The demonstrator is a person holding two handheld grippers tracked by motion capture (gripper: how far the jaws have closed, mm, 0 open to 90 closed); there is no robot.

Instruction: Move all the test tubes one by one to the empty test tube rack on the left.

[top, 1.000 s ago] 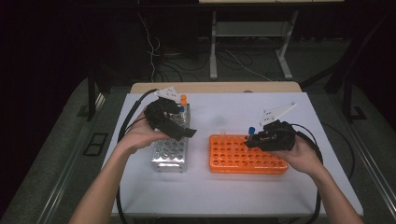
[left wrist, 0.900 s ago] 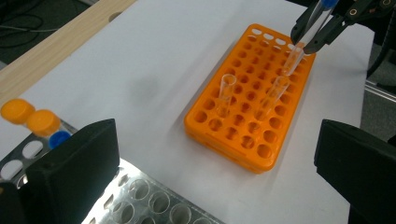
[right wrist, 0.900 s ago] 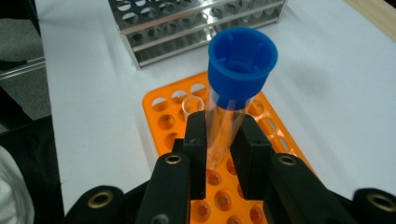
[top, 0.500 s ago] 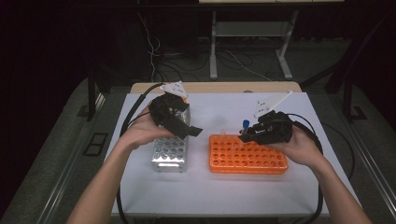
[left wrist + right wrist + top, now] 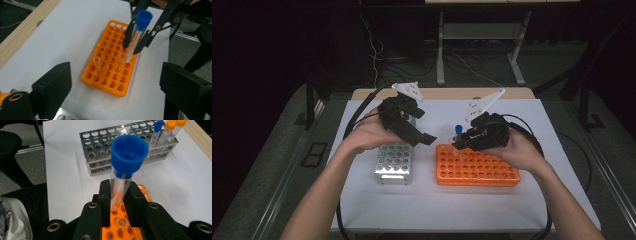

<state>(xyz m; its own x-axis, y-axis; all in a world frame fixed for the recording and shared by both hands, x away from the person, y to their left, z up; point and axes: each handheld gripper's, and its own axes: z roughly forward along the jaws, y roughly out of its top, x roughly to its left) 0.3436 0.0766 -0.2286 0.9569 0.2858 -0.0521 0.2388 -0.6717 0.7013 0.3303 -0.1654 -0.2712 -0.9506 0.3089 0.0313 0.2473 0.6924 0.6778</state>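
The right claw (image 5: 120,195) clamps a blue-capped tube (image 5: 123,167) just above the orange rack (image 5: 477,167). The left claw (image 5: 115,85), jaws apart and just closing slightly on nothing, hangs beside that rack, near its left edge.

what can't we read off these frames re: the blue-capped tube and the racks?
- Tip of the blue-capped tube: right gripper view, hidden between the right gripper's jaws.
- Whether the tip is clear of the orange rack: left gripper view, blurred.
- Uncapped tubes in it: contents too faint to tell.
- Metal rack: high view, far end behind the left gripper.
- Capped tubes there: tops cut off by the right gripper view's edge.
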